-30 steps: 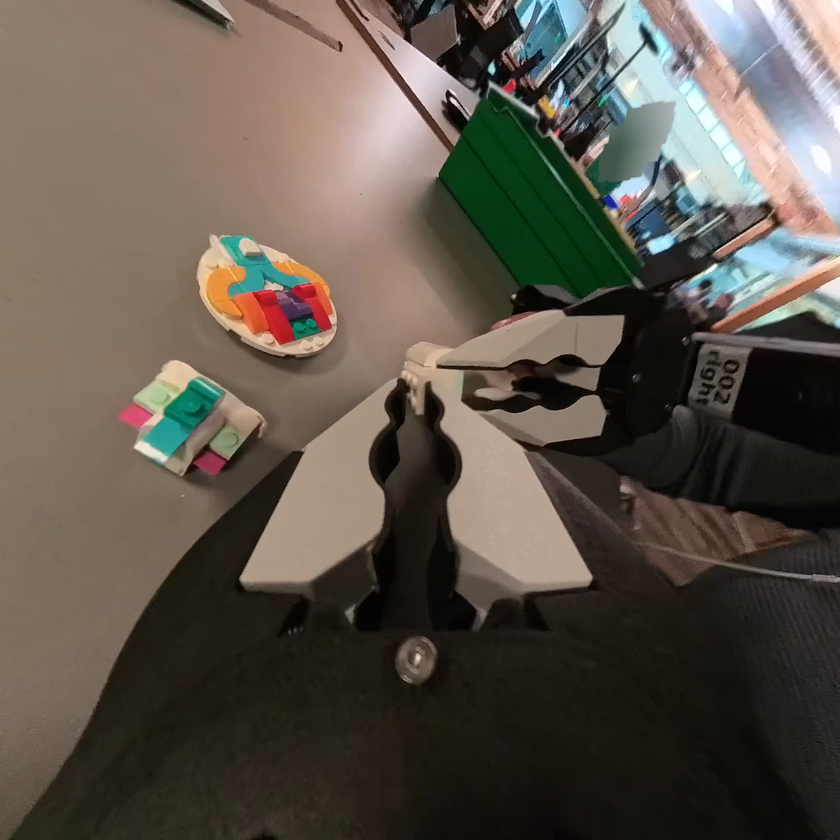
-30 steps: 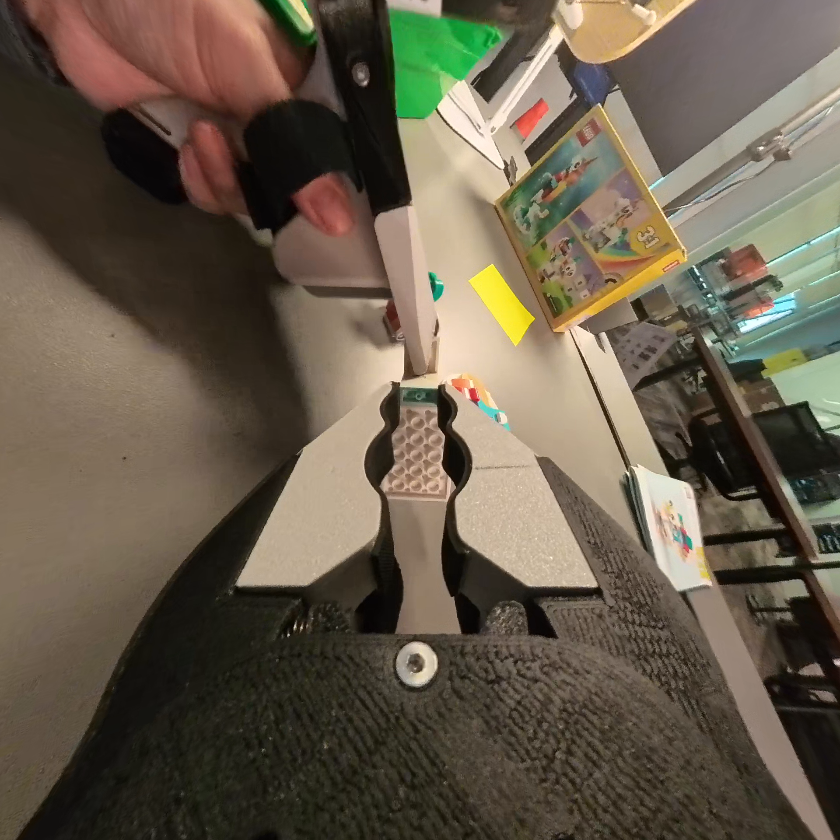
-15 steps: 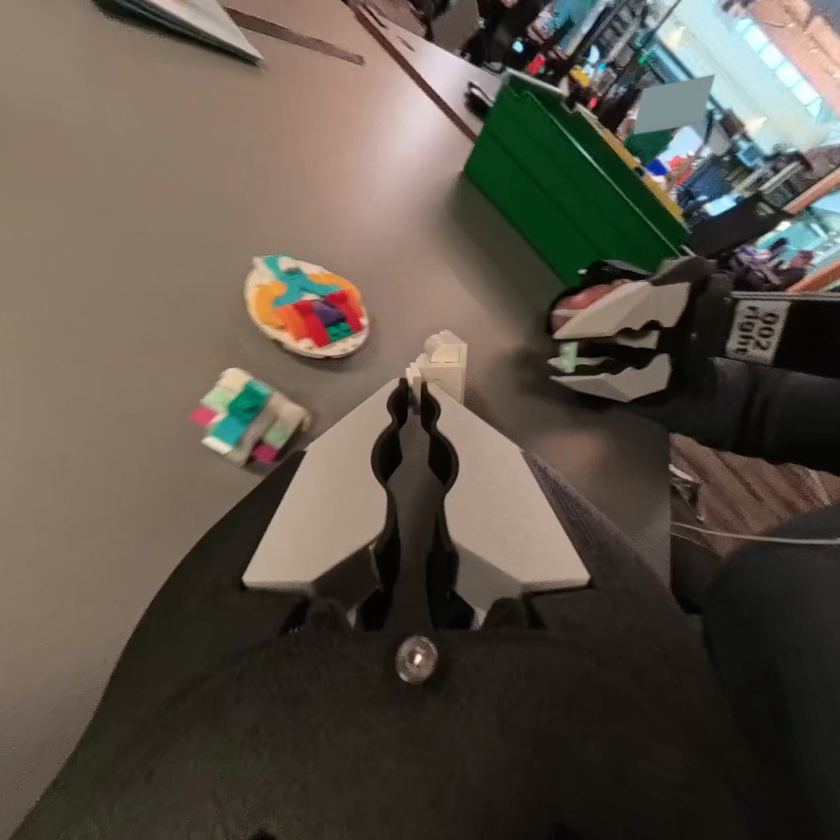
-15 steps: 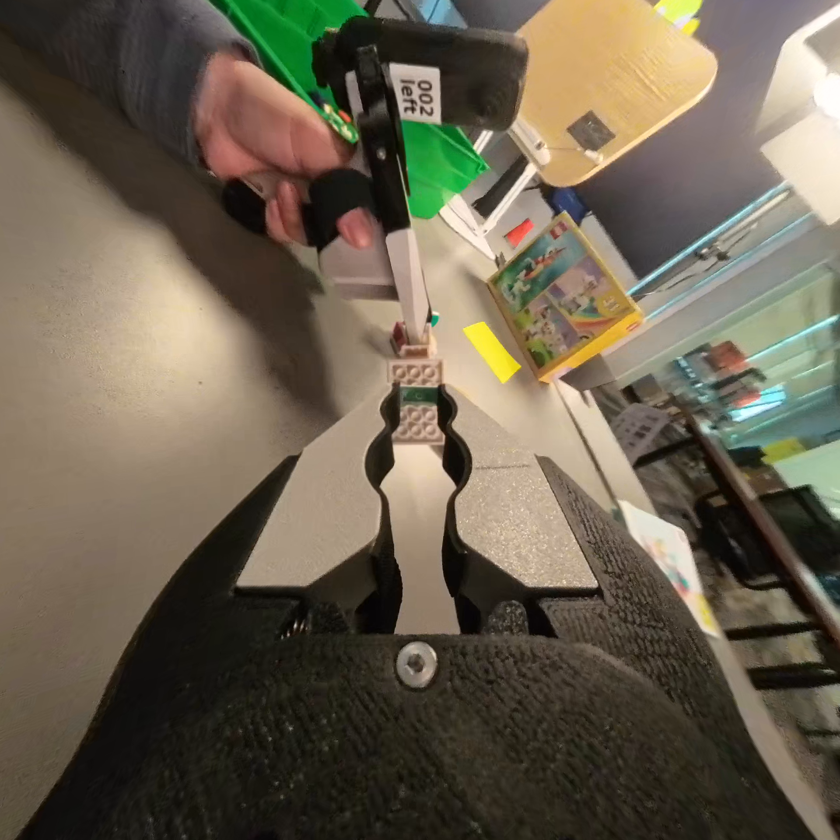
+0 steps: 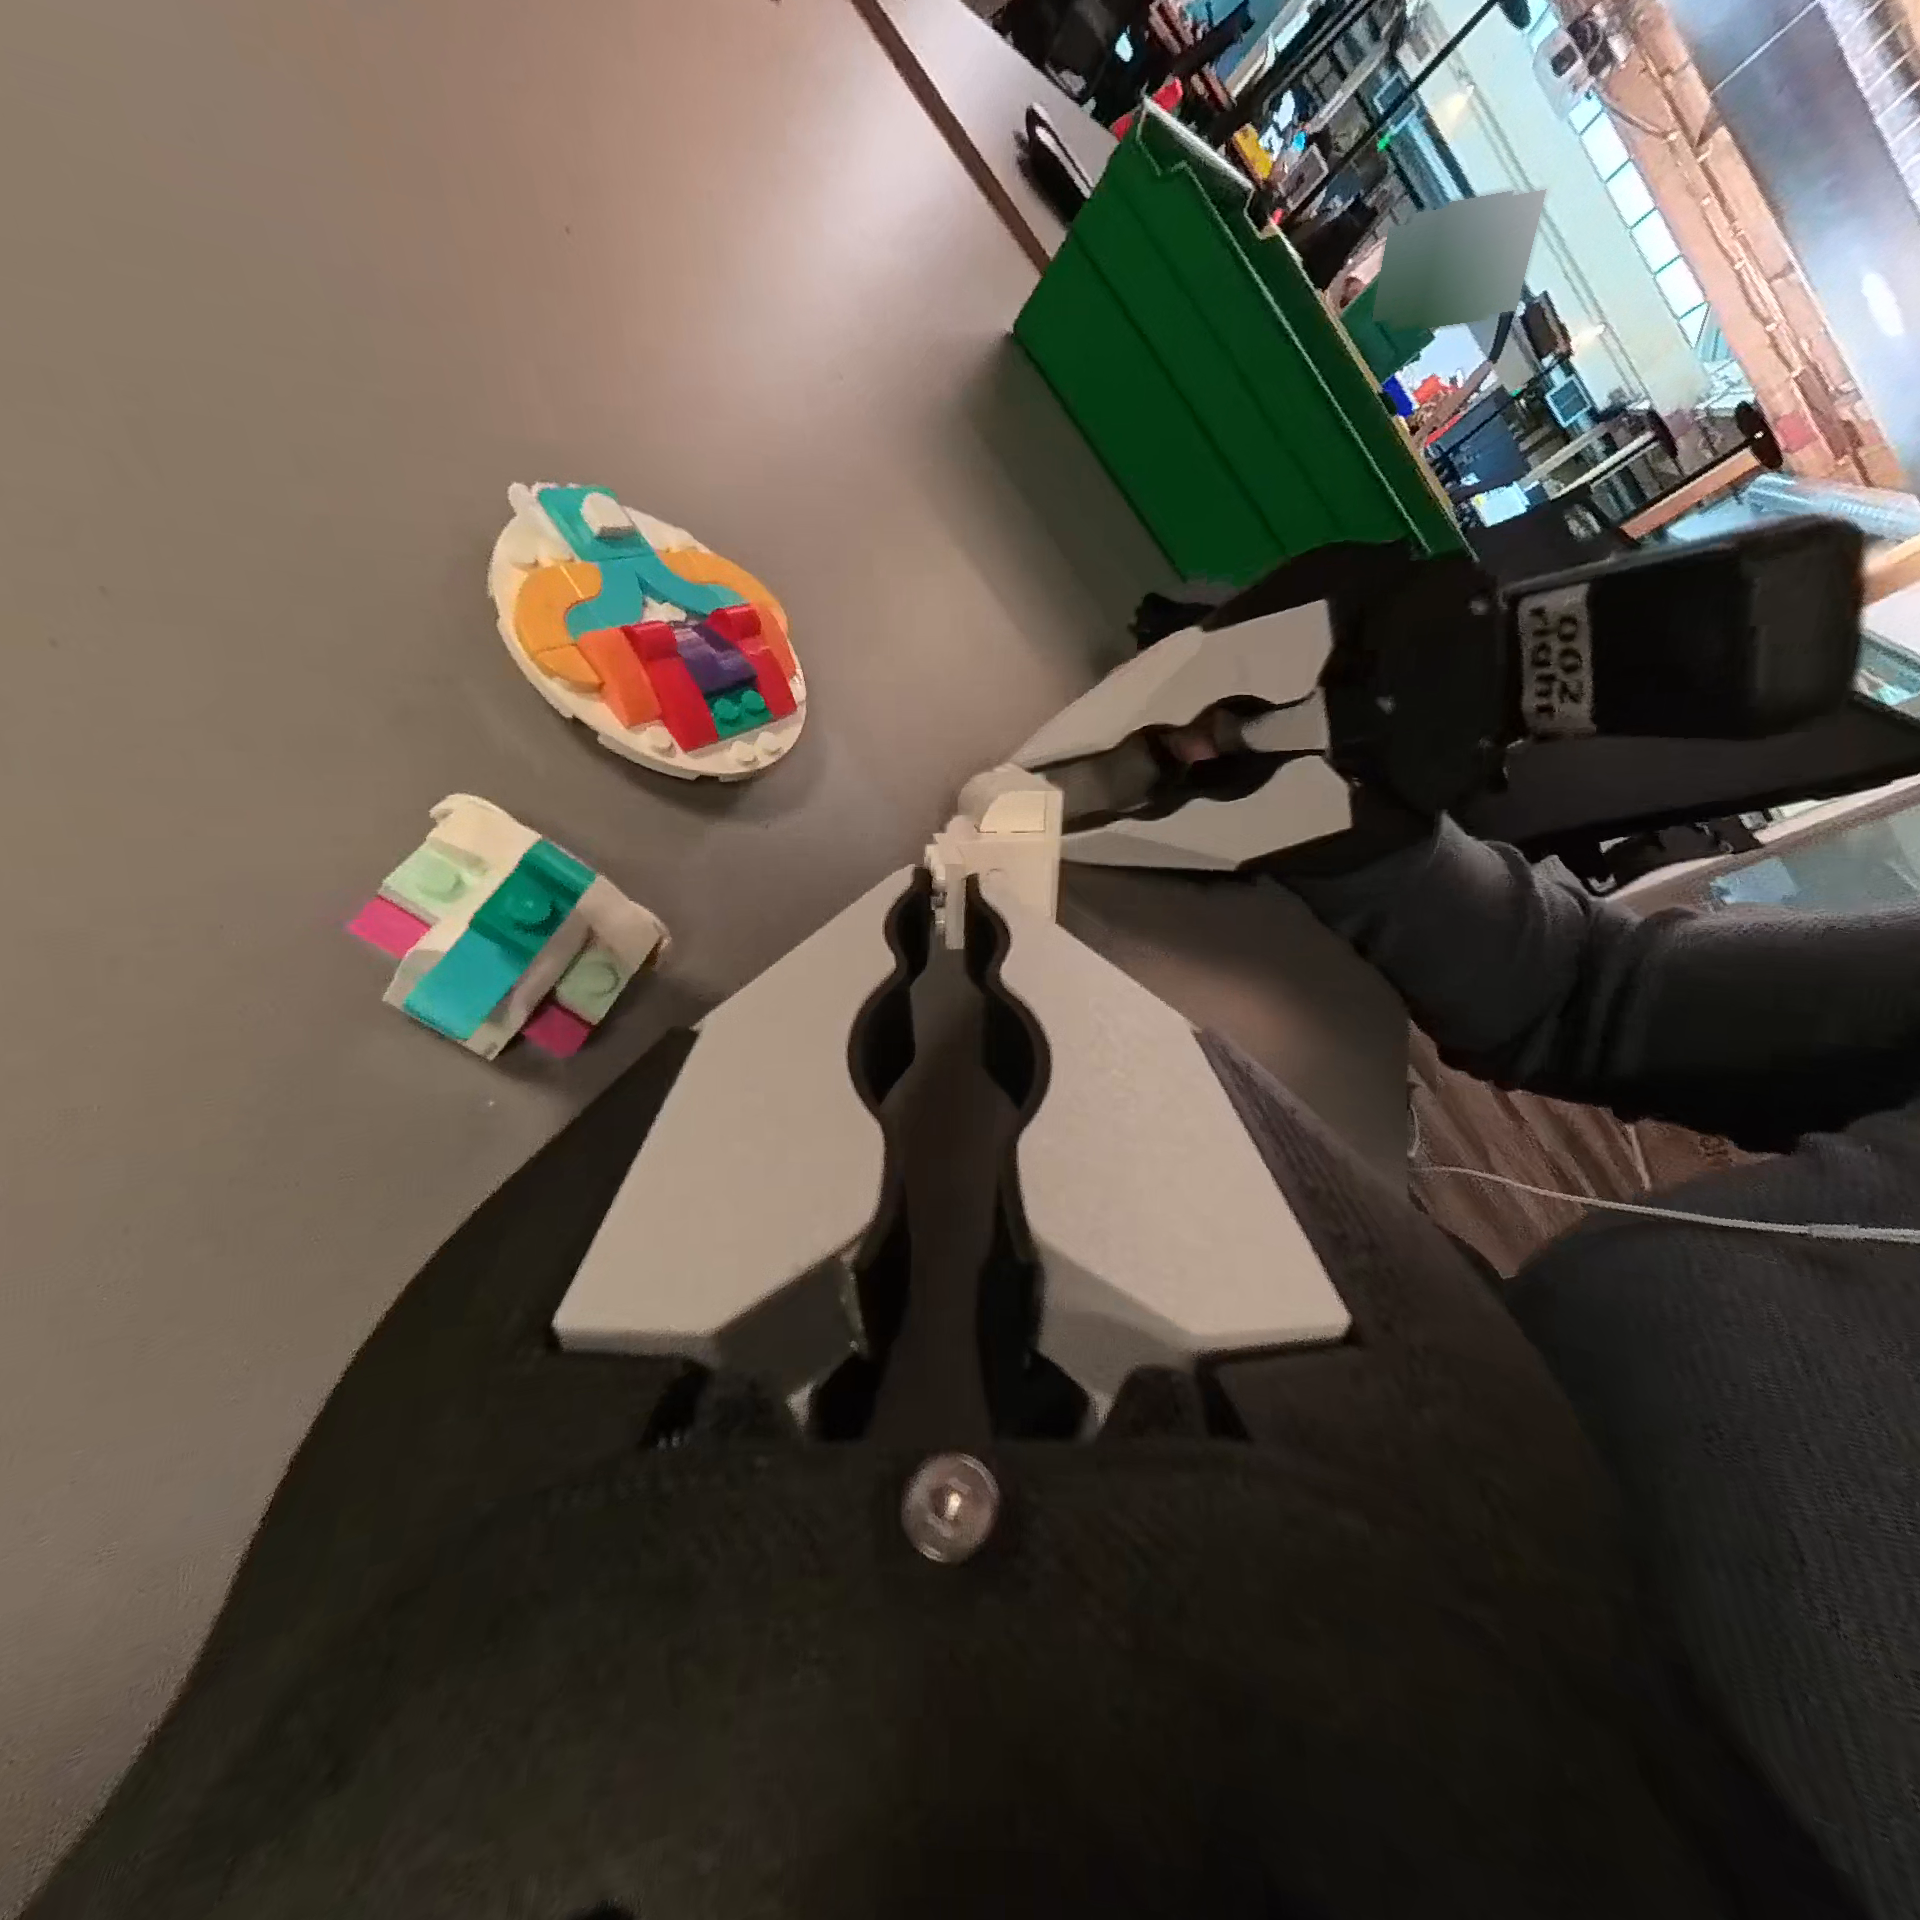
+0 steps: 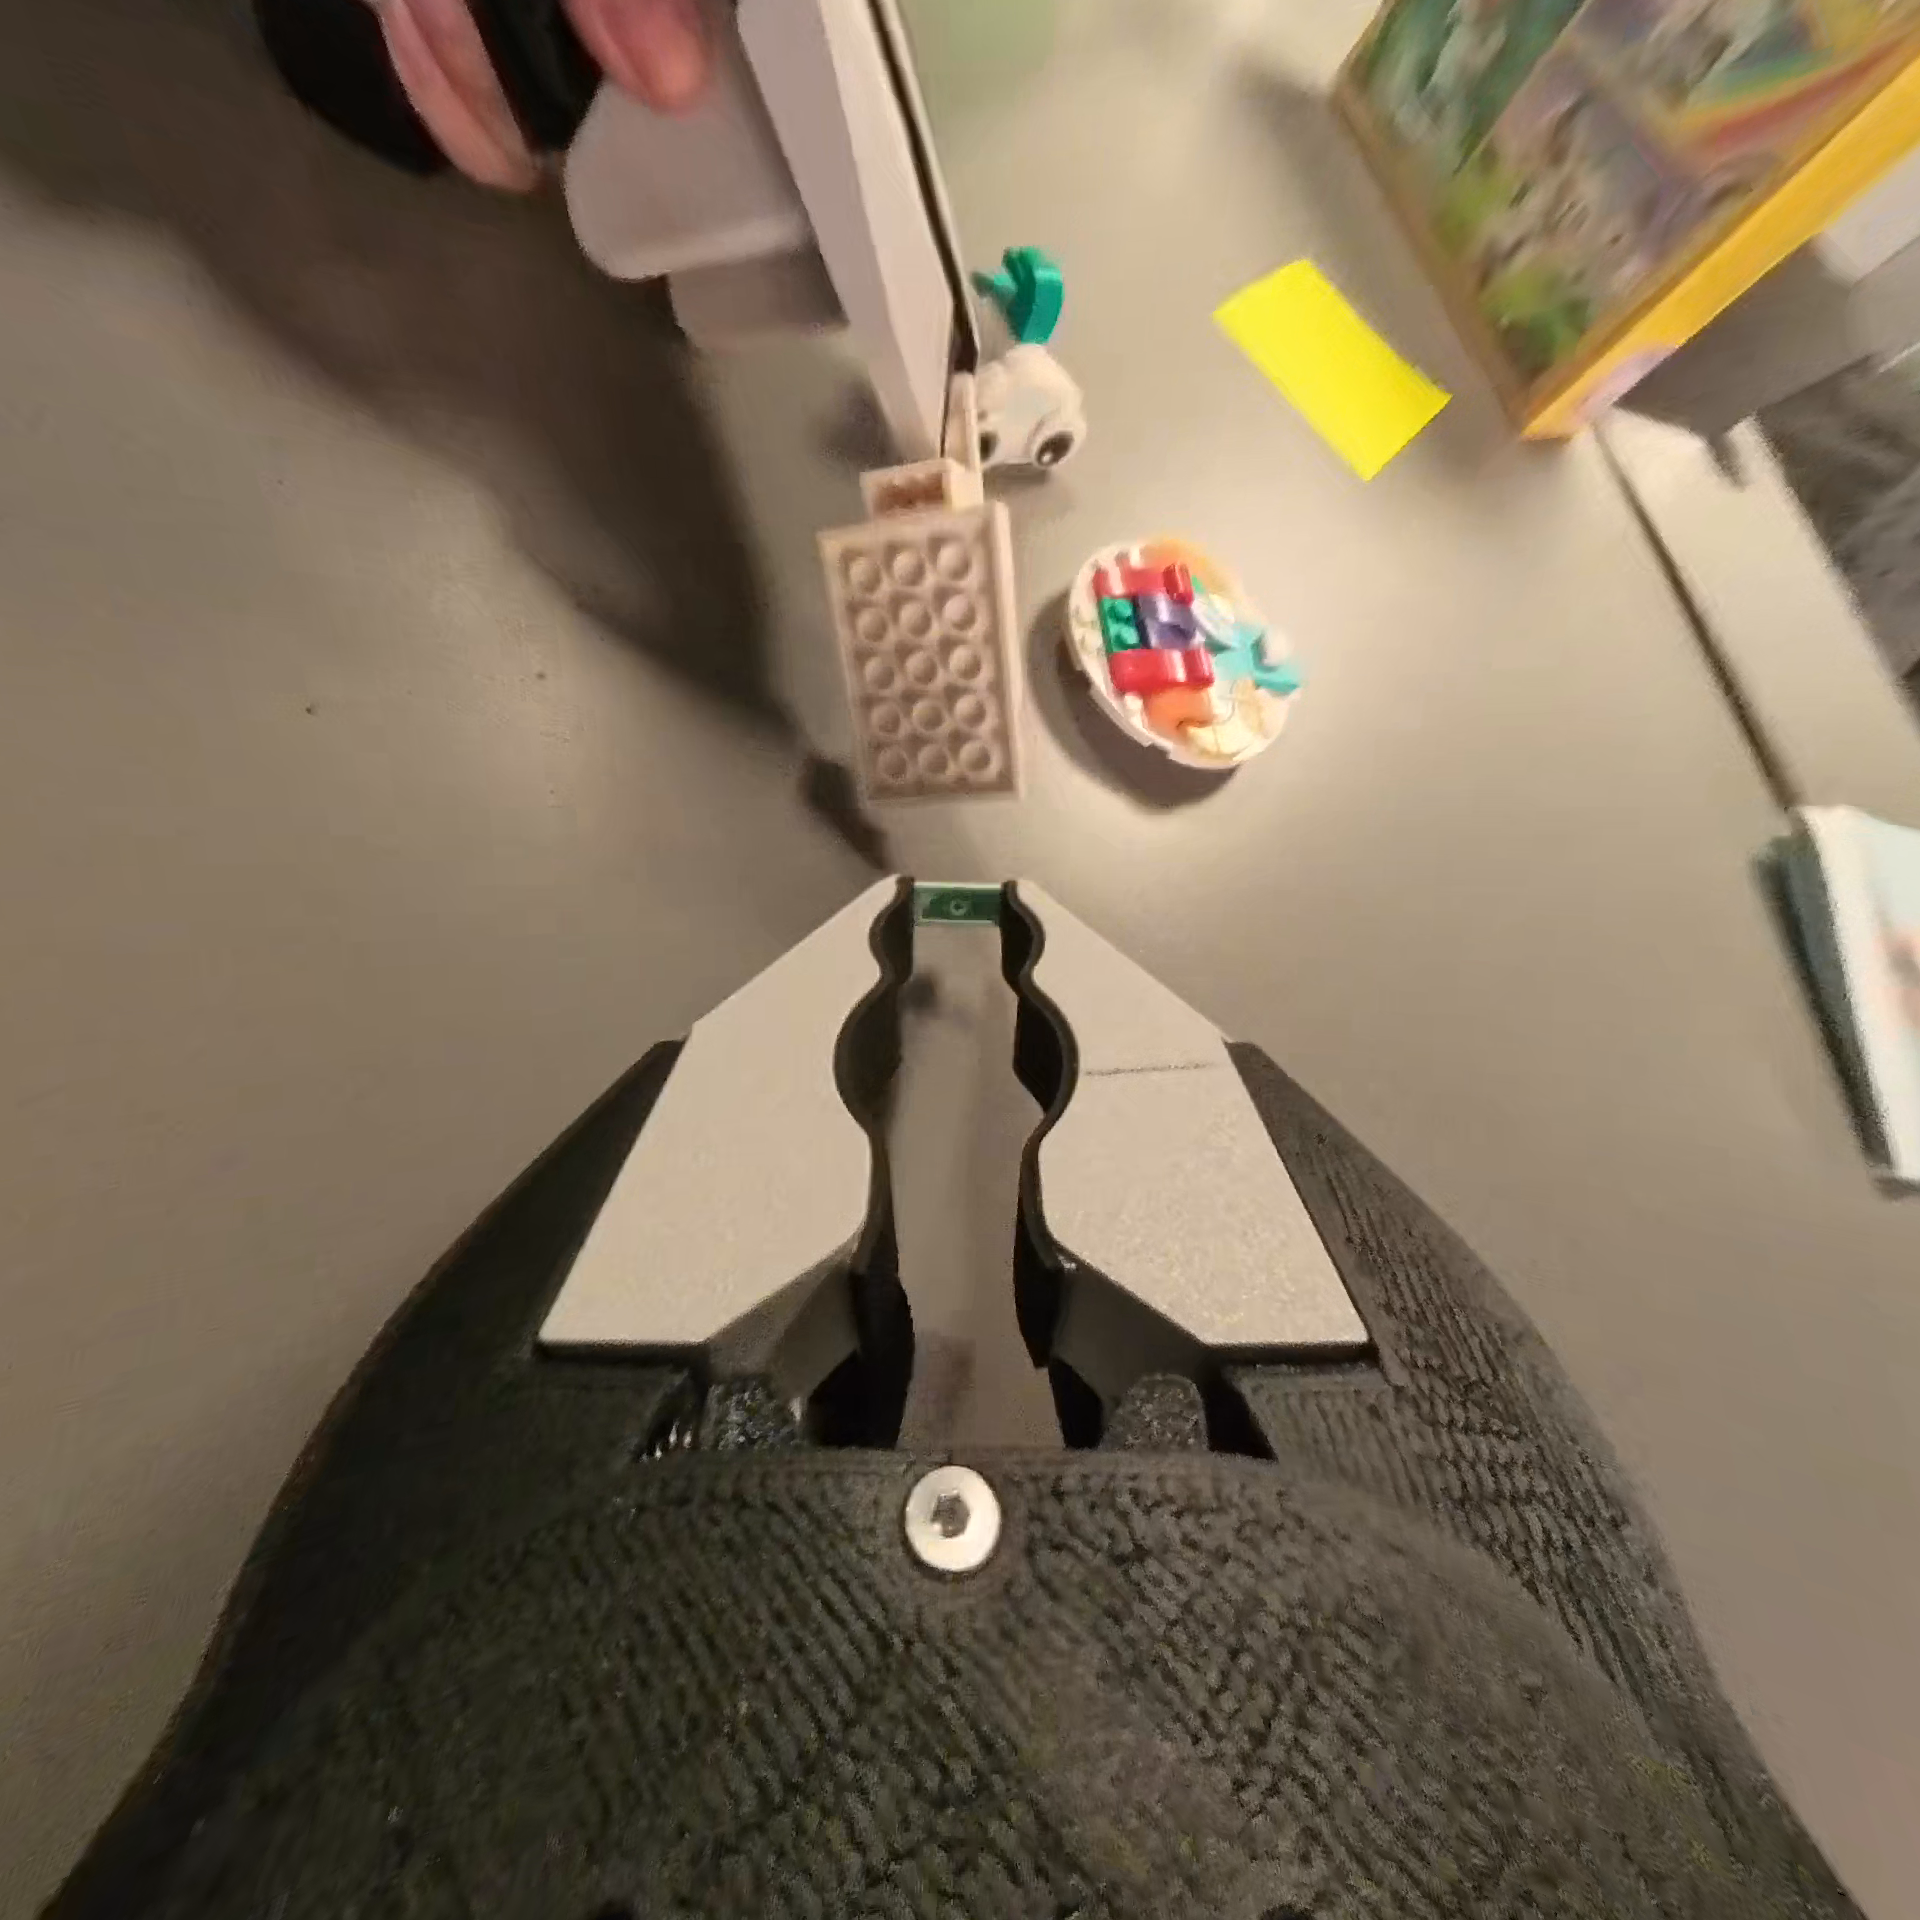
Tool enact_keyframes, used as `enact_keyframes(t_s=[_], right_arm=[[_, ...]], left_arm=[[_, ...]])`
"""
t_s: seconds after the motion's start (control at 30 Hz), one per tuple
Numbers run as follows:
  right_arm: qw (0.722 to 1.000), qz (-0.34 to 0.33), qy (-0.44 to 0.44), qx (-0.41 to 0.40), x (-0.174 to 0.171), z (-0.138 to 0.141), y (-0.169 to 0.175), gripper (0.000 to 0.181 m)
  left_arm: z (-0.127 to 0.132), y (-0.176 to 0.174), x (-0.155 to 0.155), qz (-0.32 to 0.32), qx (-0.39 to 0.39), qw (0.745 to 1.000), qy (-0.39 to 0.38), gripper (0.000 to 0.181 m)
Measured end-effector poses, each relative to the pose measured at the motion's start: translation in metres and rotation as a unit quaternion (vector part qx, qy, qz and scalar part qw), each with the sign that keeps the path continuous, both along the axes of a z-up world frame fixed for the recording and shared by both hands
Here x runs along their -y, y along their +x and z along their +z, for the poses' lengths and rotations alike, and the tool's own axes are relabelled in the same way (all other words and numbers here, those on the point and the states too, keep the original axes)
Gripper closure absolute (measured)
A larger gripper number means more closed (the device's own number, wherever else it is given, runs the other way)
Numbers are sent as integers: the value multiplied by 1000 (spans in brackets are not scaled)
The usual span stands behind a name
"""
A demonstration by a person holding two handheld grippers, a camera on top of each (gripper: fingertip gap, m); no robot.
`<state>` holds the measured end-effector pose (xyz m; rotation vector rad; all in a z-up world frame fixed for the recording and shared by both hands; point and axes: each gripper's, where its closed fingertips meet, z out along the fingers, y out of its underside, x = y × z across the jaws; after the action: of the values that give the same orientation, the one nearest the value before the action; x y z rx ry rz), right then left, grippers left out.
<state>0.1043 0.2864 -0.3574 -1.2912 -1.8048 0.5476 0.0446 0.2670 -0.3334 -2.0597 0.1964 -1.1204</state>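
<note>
My left gripper (image 5: 951,894) is shut on a white brick build (image 5: 1003,847) and holds it above the grey table (image 5: 260,416). In the right wrist view the same gripper (image 6: 956,426) comes in from the top, and the build's studless underside (image 6: 930,655) faces me. My right gripper (image 6: 956,894) is shut on a small green piece (image 6: 954,906) at its tips, a short way in front of the white build. In the left wrist view the right gripper (image 5: 1029,805) reaches in from the right, its tips beside the build.
A round colourful brick plate (image 5: 644,644) and a small white, teal and pink build (image 5: 509,935) lie on the table. A green bin (image 5: 1226,395) stands behind. A white and teal figure (image 6: 1023,410), yellow paper (image 6: 1330,364), a toy box (image 6: 1621,177) and a booklet (image 6: 1870,987) lie farther off. My right fingertips sit around 8 centimeters from my left ones.
The right gripper drew away from the white build half a second ago and is now close beside it again. The right wrist view has tilted down onto the table.
</note>
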Motion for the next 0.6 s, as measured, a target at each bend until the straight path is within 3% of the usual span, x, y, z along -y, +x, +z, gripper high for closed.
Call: enact_keyframes(t_s=[0.07,0.2,0.33,0.47,0.6], right_arm=[[999,-6,-43,12,1,-2,1,163],[992,-33,-120,23,-3,-4,0,115],[997,-7,-54,-53,9,19,-20,115],[998,-7,57,-9,13,8,-31,119],[1000,-16,1,0,14,5,-30,109]], left_arm=[[2,0,1,-1,7,1000,5,177],[4,-2,0,0,19,1000,4,177],[5,-2,0,2,24,1000,6,177],[6,-4,-1,5,30,1000,2,177],[8,-6,-1,8,39,999,4,177]])
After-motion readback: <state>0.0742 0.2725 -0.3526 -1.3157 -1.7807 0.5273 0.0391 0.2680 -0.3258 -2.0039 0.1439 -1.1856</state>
